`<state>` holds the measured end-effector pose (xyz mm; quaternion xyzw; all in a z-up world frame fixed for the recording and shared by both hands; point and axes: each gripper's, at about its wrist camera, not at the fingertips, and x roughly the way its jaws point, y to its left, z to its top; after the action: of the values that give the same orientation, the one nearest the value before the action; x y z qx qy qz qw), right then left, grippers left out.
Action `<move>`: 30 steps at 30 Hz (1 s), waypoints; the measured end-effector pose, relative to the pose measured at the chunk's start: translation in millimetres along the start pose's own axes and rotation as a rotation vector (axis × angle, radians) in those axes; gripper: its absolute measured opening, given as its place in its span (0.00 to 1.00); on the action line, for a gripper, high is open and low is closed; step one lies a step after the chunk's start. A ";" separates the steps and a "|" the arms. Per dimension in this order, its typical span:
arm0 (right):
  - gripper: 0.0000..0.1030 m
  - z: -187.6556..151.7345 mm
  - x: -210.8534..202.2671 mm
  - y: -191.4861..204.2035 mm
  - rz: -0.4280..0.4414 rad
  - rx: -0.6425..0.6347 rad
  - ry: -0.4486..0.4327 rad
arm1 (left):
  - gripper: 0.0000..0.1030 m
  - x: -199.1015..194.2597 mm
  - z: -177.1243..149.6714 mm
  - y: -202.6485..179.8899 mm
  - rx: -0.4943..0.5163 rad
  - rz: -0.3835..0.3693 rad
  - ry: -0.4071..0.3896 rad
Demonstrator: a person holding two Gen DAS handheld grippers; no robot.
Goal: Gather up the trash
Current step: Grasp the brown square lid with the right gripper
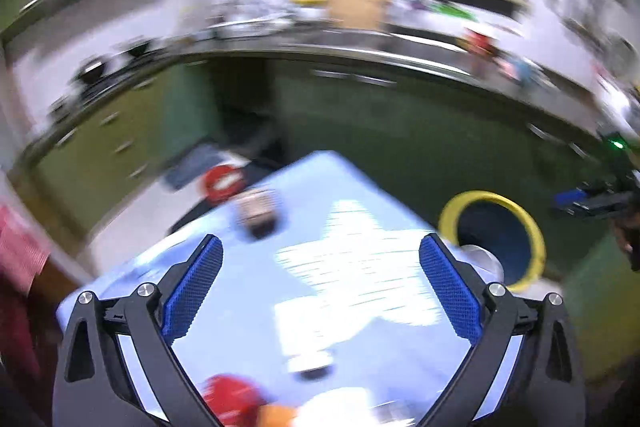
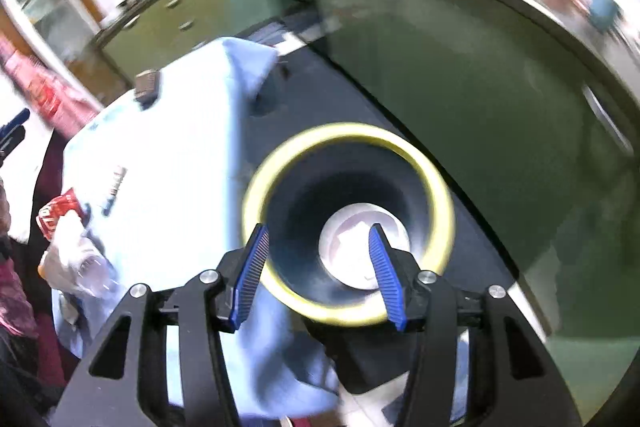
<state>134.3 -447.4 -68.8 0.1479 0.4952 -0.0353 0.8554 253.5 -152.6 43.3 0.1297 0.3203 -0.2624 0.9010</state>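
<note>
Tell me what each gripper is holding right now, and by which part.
Nothing. The left gripper is open above the blue-covered table; the right gripper is open over the yellow-rimmed bin.

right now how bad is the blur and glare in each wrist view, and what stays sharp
Left wrist view: heavy motion blur smears the counters and the yellow-rimmed bin; glare streaks the blue tablecloth; only the left tongs are crisp. Right wrist view: the cloth is blown out white, the bin rim is softly smeared, and the right tongs stay sharp. Both views are fisheye-curved.
</note>
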 end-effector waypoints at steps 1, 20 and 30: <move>0.48 14.4 6.2 19.9 0.020 -0.029 0.006 | 0.96 -3.2 -7.5 20.4 -0.028 0.042 -0.012; 0.51 194.0 207.8 319.2 0.061 -0.198 0.140 | 0.96 -12.3 -151.1 192.8 -0.408 0.301 -0.028; 0.51 217.4 244.2 319.3 -0.039 -0.121 0.154 | 0.96 -11.2 -157.8 198.6 -0.453 0.287 -0.015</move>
<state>506.0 -184.4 -107.3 0.0888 0.5637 -0.0105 0.8211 276.2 79.8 -56.6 -0.0331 0.3424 -0.0547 0.9374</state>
